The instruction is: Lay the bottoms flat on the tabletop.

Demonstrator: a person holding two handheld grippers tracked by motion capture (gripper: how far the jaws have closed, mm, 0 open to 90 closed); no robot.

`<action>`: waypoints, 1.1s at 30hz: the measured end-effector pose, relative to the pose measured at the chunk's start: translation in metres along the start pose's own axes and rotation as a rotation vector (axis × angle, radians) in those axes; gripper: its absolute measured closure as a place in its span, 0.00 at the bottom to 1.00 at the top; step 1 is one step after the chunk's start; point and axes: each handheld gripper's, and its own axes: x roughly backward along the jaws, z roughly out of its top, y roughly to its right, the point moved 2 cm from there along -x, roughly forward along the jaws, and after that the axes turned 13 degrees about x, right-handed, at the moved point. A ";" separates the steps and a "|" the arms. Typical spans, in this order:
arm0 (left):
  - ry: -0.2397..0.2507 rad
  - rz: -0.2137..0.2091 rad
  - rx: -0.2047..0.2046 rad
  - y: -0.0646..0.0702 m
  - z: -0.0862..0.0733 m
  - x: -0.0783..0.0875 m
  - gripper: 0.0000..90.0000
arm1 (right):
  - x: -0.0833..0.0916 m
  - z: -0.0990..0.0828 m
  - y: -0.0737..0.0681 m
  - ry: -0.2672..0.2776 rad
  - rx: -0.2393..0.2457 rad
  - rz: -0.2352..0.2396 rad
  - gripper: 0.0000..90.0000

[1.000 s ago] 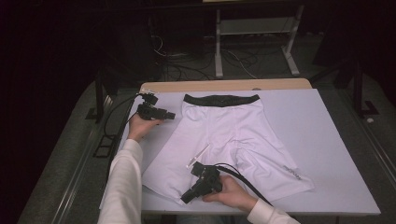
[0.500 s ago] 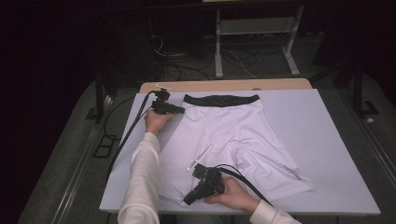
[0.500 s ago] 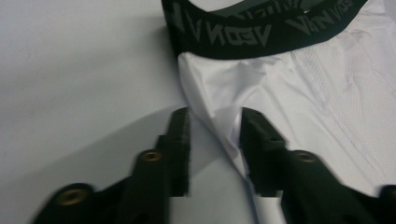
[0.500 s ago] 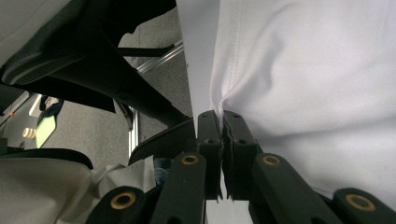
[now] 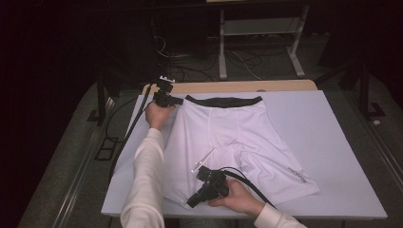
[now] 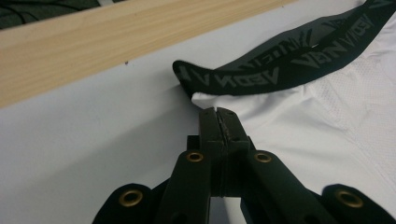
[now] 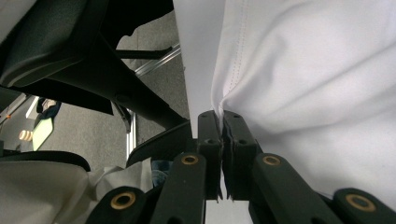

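Observation:
White shorts (image 5: 228,133) with a black lettered waistband (image 5: 223,100) lie flat on the white table, waistband at the far side. My left gripper (image 5: 178,100) is at the waistband's left end. Its jaws have just been closing and now stand shut, tips pinching the white cloth's edge (image 6: 218,112) just below the waistband (image 6: 280,70). My right gripper (image 5: 191,203) is near the front edge at the left leg's hem. In the right gripper view it (image 7: 219,114) is shut on the cloth (image 7: 317,70), which puckers into the jaws.
A wooden strip (image 5: 237,86) runs along the table's far edge. The white table top (image 5: 332,142) stretches bare to the right of the shorts. Cables trail off the left side (image 5: 128,133). A metal stand (image 5: 256,28) is on the floor beyond.
My left hand has moved away from me along the shorts' left side to the waistband corner, and its jaws have closed there. The right hand has kept still.

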 end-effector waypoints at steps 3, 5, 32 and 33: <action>0.008 0.033 0.011 0.002 -0.001 0.001 0.84 | -0.001 0.000 0.001 -0.005 -0.013 0.006 0.90; 0.028 0.039 -0.002 0.007 0.000 0.007 0.71 | 0.000 0.000 -0.001 -0.009 0.002 -0.009 0.82; 0.120 -0.110 -0.092 0.055 -0.018 0.079 0.00 | 0.161 -0.027 0.032 0.306 0.006 -0.507 0.00; 0.126 -0.113 -0.090 0.057 -0.019 0.080 0.00 | 0.166 -0.030 0.033 0.315 0.004 -0.518 0.00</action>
